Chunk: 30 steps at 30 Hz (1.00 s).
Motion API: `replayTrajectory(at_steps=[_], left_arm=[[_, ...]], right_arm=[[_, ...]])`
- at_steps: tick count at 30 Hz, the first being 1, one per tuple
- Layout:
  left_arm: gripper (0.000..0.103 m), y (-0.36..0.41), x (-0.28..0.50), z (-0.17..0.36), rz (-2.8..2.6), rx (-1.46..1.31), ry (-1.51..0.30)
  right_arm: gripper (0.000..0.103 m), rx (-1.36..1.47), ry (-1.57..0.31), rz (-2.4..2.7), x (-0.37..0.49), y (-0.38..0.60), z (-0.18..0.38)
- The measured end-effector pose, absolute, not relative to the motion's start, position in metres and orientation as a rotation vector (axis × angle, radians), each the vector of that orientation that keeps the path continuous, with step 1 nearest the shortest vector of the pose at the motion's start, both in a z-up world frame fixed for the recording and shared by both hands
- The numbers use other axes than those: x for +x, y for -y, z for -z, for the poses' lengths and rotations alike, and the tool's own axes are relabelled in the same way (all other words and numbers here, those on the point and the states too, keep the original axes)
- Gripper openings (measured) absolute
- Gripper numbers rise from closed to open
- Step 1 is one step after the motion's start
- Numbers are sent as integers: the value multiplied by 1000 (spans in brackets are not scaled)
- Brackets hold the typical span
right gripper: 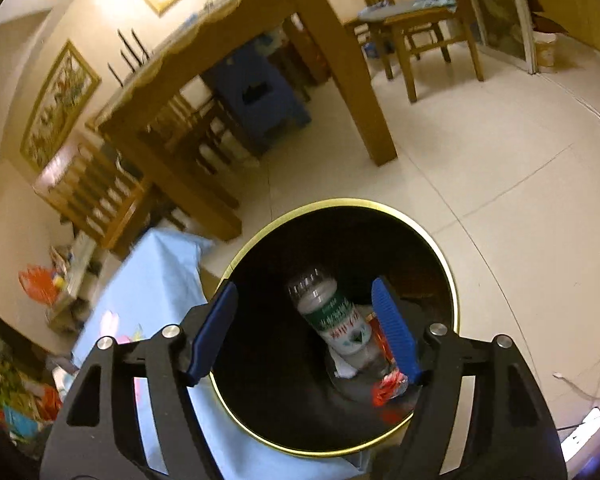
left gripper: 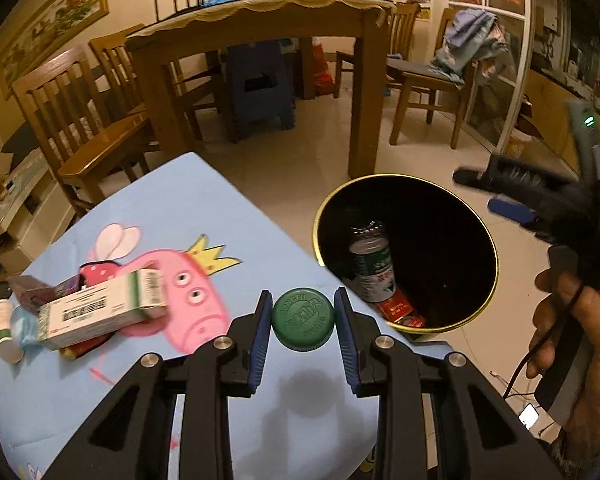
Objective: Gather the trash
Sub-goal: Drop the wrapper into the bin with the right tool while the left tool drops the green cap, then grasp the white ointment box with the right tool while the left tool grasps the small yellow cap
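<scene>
Blue cartoon tablecloth (left gripper: 204,208), left gripper (left gripper: 303,320) clamping round green embossed cap (left gripper: 303,318), right gripper (right gripper: 305,328) agape, empty

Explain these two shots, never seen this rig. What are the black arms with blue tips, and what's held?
No robot: a person holds a two-finger gripper in each hand, each with a fisheye camera looking along its fingers. In the left view, the left gripper pinches a green bottle cap above the blue cartoon cloth, where boxes and a small bottle lie. The right view looks into the black bin: the right gripper is open and empty, a plastic bottle and red wrapper inside.
</scene>
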State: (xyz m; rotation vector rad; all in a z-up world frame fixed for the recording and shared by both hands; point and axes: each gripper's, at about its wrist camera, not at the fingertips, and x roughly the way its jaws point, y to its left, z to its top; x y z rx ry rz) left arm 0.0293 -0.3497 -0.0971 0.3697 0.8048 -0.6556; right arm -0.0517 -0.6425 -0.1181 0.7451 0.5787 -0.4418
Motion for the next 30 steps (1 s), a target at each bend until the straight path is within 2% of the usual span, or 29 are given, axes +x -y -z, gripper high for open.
replayTrajectory(at_steps=[3, 10, 13, 16, 22, 25, 30], left_arm=[[30, 369, 36, 99, 679, 370, -819], [30, 423, 51, 96, 784, 335, -850], [47, 435, 48, 99, 800, 352, -847], [47, 435, 43, 104, 807, 360, -842], [48, 403, 47, 118, 787, 351, -888], [59, 373, 43, 122, 772, 351, -897], [59, 299, 37, 132, 714, 355, -911]], right_arm=[[76, 765, -503, 476, -65, 647, 110], [80, 825, -372, 556, -96, 664, 101], [82, 822, -367, 568, -99, 666, 101], [82, 816, -390, 560, -94, 663, 102], [83, 763, -449, 522, -75, 647, 102], [84, 693, -534, 434, -50, 629, 103], [85, 518, -687, 183, 6, 565, 108]])
